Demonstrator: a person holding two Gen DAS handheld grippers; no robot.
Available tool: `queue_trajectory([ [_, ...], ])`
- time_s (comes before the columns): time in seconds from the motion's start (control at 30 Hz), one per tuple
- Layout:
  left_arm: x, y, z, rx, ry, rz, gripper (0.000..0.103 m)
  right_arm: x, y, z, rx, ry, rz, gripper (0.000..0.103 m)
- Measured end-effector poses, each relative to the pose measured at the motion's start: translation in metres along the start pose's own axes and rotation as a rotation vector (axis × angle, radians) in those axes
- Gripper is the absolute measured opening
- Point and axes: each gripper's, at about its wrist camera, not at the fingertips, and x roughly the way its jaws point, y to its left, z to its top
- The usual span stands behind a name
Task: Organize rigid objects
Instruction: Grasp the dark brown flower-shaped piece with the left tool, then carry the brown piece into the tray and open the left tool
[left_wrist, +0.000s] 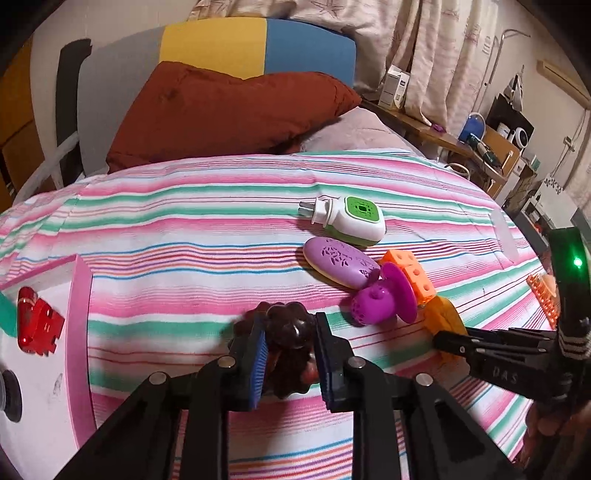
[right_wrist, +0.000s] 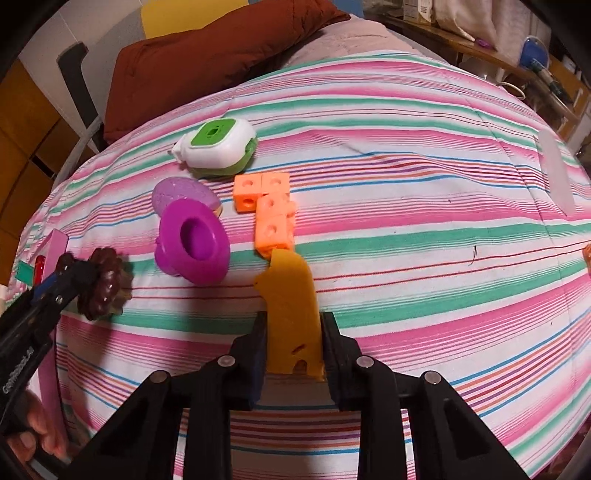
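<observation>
Left gripper (left_wrist: 288, 354) jaws clamped on dark-brown lobed mould (left_wrist: 286, 332) (glossy), right gripper (right_wrist: 293, 350) jaws gripping flat orange animal shape (right_wrist: 291, 306)

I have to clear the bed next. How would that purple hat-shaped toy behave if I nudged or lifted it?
The purple hat toy looks like hard plastic, so probably stiff and light. It rests tilted on its round brim, so a nudge could roll it in a curve across the striped sheet. The smooth brim may slip between tool pads.
</observation>
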Motion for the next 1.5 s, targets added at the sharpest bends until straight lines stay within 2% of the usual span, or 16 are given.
queue_trajectory([
  [0.43,-0.055,0.022,-0.01,-0.061,-0.067,-0.041,0.023,-0.006,-0.004,0.003,0.033,-0.037,0.057,0.028],
  [0.57,-0.076,0.036,-0.015,-0.077,-0.099,-0.036,0.023,-0.008,-0.004,0.002,0.031,-0.05,0.043,0.028],
  [0.97,-0.119,0.116,-0.03,-0.214,-0.143,0.004,0.022,-0.012,-0.005,-0.003,0.026,-0.07,0.039,0.027],
  [1.33,-0.104,0.186,-0.046,-0.303,-0.127,0.11,0.022,-0.022,-0.017,-0.006,0.066,-0.097,0.03,0.027],
  [1.5,-0.087,0.202,-0.044,-0.312,-0.105,0.141,0.022,-0.019,-0.018,-0.007,0.072,-0.087,0.019,0.027],
])
